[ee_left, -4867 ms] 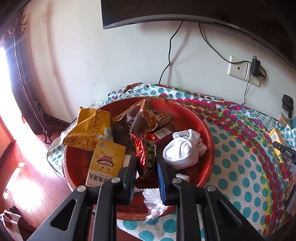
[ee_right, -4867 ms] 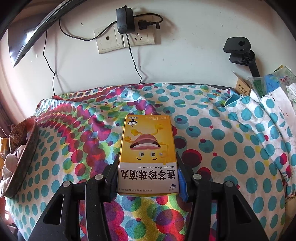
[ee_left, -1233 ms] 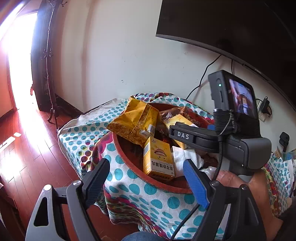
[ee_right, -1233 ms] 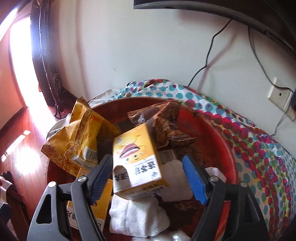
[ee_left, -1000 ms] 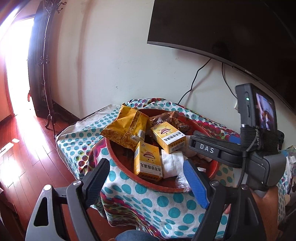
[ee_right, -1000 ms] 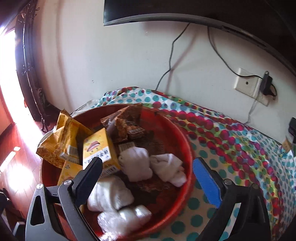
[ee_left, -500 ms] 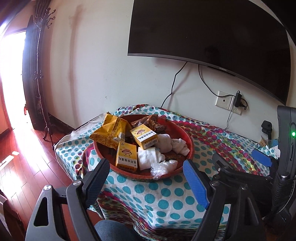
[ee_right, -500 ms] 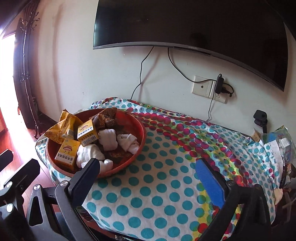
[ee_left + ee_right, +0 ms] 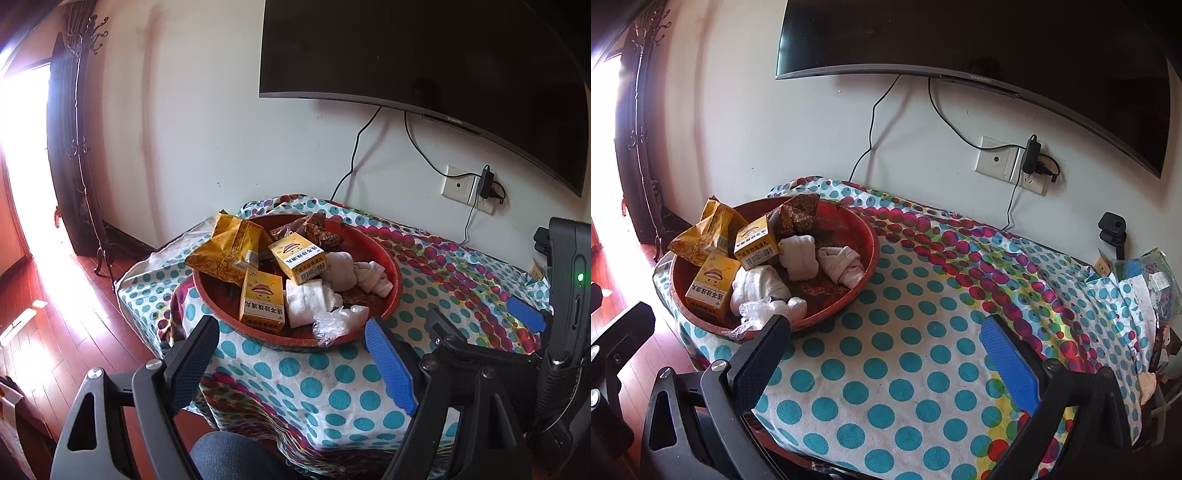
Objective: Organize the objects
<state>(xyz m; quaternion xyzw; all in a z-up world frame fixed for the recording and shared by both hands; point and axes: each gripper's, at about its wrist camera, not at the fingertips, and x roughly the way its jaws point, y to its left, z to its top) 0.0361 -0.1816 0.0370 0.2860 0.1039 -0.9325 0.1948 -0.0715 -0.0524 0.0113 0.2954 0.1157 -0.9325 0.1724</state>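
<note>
Here I am looking down over the table (image 9: 908,369), draped in a cloth of teal dots that run to pink and red toward the wall. A dark television (image 9: 997,40) hangs above, its cables dropping to a wall socket (image 9: 1010,164) with a black adapter plugged in. Off to my left, bright daylight pours through a doorway onto red wooden floor (image 9: 44,332), and a dark coat stand (image 9: 79,147) rises beside it.

My left hand-held gripper (image 9: 291,363) is spread wide with nothing between its fingers, and the red basin (image 9: 391,269) sits just ahead of it, beyond the fingertips. In the basin: two yellow boxes (image 9: 263,302), a gold snack bag (image 9: 229,249) hanging over the far-left rim, brown wrappers (image 9: 317,230) at the back, rolled white socks (image 9: 352,273) and a crumpled clear plastic bag (image 9: 336,321) at the near rim.

My right hand-held gripper (image 9: 890,356) has just been opening and stands wide apart, only bare cloth between the fingers; the basin lies ahead and to its left.

The left view alone catches my knee in dark cloth at the bottom edge, and the right tool's body with a green light at the far right. The right view alone shows the table's far right end: a black clamp mount (image 9: 1112,229) by the wall and a heap of packets (image 9: 1145,277).
</note>
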